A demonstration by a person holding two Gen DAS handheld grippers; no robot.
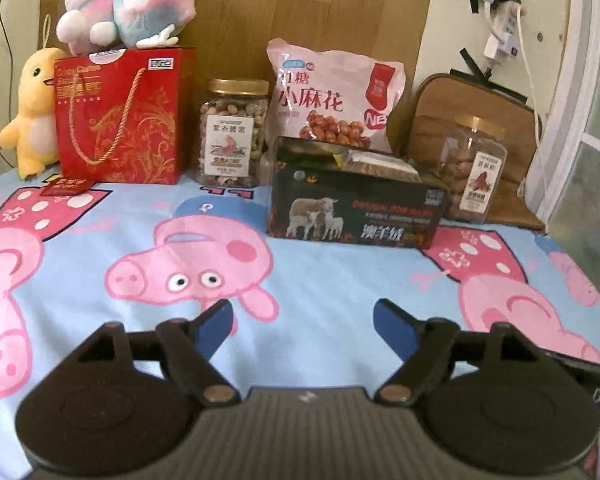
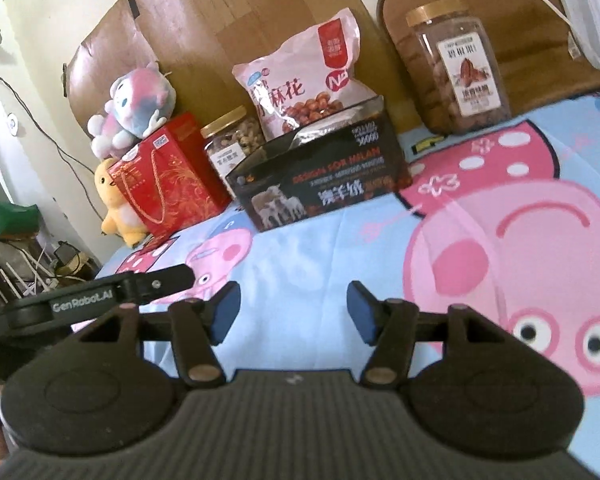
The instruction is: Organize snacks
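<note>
Both grippers, left (image 1: 304, 326) and right (image 2: 292, 312), are hovering with jaws wide and empty; the dark box (image 1: 356, 208) is lying broadside at twelve o'clock, nearer the right.

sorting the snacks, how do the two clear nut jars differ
The left jar stands on the bedsheet between the red gift box and pink snack bag; the right jar stands apart on a brown cushion. The left jar's label is pale; the right jar's shows reddish nuts. Both are upright, clear and gold-lidded.
</note>
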